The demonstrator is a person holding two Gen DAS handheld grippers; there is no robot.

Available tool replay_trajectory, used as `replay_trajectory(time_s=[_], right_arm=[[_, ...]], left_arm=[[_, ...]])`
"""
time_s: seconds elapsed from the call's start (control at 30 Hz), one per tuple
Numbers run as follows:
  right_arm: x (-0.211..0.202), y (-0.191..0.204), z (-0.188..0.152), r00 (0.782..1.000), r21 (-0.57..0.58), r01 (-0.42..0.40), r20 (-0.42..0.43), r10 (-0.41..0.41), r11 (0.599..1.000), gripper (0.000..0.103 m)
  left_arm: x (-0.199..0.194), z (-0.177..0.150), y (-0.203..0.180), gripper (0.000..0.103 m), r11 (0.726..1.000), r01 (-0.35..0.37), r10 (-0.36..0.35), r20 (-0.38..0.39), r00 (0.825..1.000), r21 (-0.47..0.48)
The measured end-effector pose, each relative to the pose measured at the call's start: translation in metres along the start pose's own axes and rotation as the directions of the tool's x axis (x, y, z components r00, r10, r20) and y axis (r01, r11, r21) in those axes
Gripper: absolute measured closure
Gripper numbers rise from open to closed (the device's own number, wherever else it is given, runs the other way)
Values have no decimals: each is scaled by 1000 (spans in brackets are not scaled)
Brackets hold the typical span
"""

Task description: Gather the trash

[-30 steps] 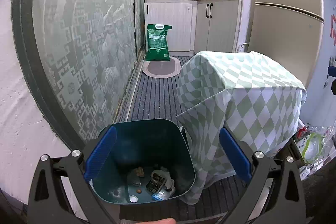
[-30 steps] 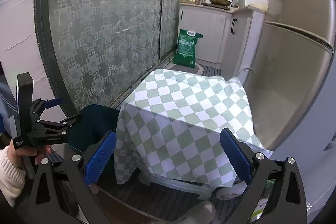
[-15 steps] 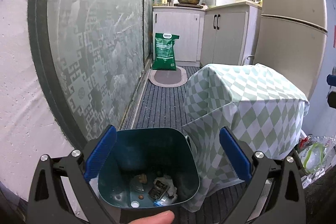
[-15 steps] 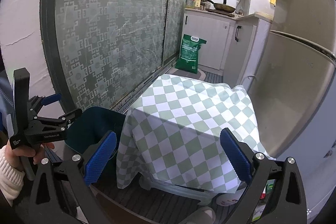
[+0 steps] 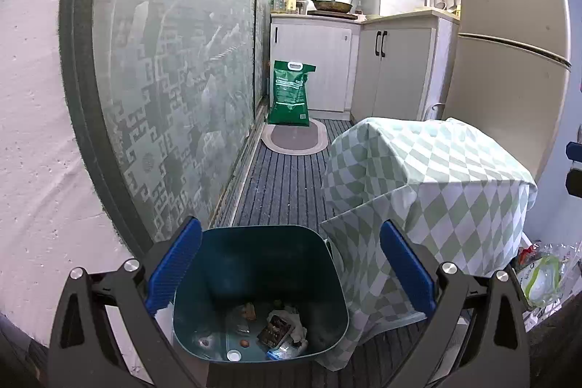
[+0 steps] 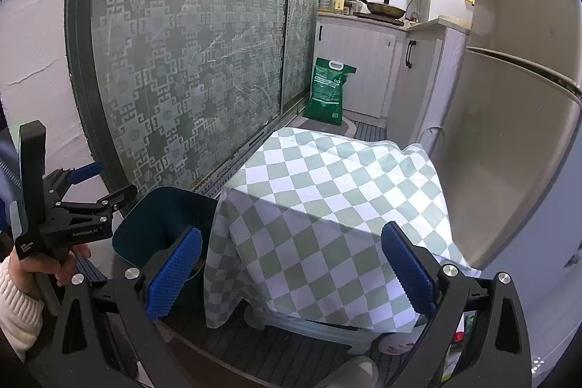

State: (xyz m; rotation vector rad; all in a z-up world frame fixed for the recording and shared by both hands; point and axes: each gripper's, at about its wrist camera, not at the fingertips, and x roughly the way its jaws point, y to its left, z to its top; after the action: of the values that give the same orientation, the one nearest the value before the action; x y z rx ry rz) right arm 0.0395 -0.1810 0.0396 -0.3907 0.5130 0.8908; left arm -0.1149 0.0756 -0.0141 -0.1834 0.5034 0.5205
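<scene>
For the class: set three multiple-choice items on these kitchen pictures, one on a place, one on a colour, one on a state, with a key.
1. Where is the bin?
A. on the counter
B. on the floor beside the covered table
C. inside the fridge

2. What colour is the sack by the cabinets?
A. green
B. red
C. yellow

3. How is the left tool?
A. shut on a bottle
B. shut, empty
C. open, empty

Key: 1 B, its rim meets the checked cloth; 2 A, green with a white handle; 3 C, blue pads stand wide apart.
</scene>
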Motion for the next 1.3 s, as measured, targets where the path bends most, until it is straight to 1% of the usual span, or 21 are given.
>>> replay_trajectory(time_s=[0.4, 0.77, 1.3], right_arm=[[0, 0, 0, 1000, 1, 1, -1, -1, 1000, 3], [0, 0, 0, 1000, -1, 0, -1, 0, 1000, 3], [2, 2, 0, 1000, 0, 2, -4, -2, 1000, 3]], left_arm=[[-2, 2, -2, 3, 1000, 6, -6, 6, 1000, 19], [-1, 2, -2, 3, 1000, -2, 2, -2, 1000, 19], [-1, 3, -1, 3, 1000, 10, -9, -2, 1000, 20]])
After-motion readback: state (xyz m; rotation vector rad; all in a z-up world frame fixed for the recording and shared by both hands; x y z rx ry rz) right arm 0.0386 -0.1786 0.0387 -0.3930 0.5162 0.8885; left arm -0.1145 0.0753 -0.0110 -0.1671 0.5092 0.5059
